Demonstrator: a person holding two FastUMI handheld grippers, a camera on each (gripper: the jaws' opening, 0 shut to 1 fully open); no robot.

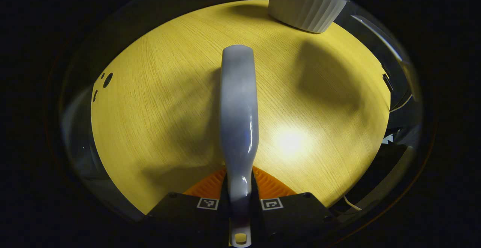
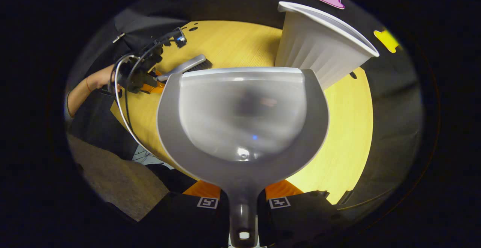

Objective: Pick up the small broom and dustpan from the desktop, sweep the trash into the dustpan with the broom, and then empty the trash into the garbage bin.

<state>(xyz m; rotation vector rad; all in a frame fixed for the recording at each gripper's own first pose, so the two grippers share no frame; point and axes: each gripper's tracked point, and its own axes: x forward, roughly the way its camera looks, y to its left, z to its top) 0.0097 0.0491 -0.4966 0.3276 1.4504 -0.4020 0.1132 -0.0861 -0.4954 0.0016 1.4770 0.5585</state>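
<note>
1. Left gripper view: your left gripper (image 1: 239,199) is clamped on the broom (image 1: 239,120), one finger pressing each side of the grey handle. The handle runs straight ahead, above the wooden desktop (image 1: 158,101).
2. Left gripper view: the ribbed white garbage bin (image 1: 304,5) stands on the desktop beyond the broom's far end, off to its right and well apart from it.
3. Right gripper view: your right gripper (image 2: 242,199) is clamped on the dustpan (image 2: 242,116), the fingers closed on either side of its dark handle. The pan is held up over the desktop (image 2: 338,135) with its scoop facing the camera.
4. Right gripper view: the garbage bin (image 2: 319,49) sits just behind the dustpan's far right corner; whether they touch cannot be told.
5. Right gripper view: beyond the dustpan's left rim, the left gripper (image 2: 141,69) holds the broom (image 2: 186,67) low over the desktop, bristles pointing toward the bin. A hand (image 2: 101,79) grips it from the left.
</note>
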